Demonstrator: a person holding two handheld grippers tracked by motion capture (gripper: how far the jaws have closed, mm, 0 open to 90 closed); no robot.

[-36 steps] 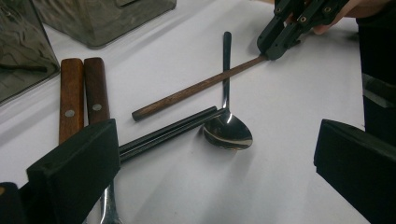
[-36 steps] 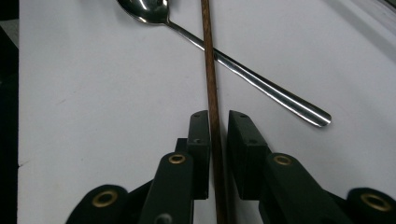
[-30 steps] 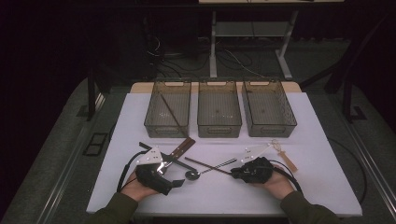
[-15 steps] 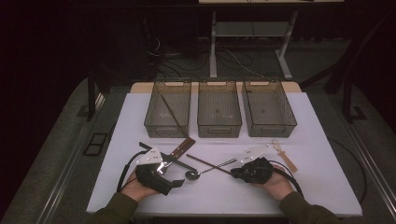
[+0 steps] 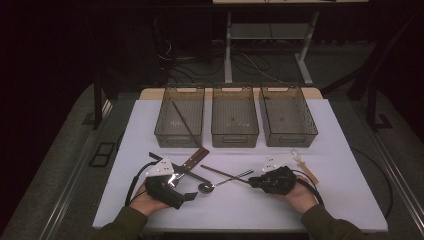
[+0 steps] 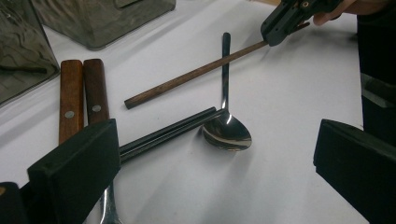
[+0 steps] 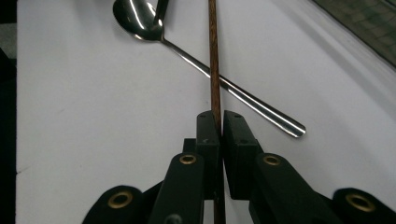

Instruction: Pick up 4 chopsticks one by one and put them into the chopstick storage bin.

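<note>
White worktop (image 5: 345,200), dark room. Right gripper (image 7: 216,122) pinches thin brown wooden chopstick (image 6: 196,74) near front edge; left gripper (image 6: 210,186) spread, empty. Steel spoon (image 6: 227,133), knives unsorted; three grey bins (image 5: 235,136) await.

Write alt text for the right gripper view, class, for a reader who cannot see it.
The right tool is shut on a brown wooden chopstick, which runs straight up the picture away from the camera. The chopstick crosses over the handle of a shiny metal spoon lying on the white table.
</note>
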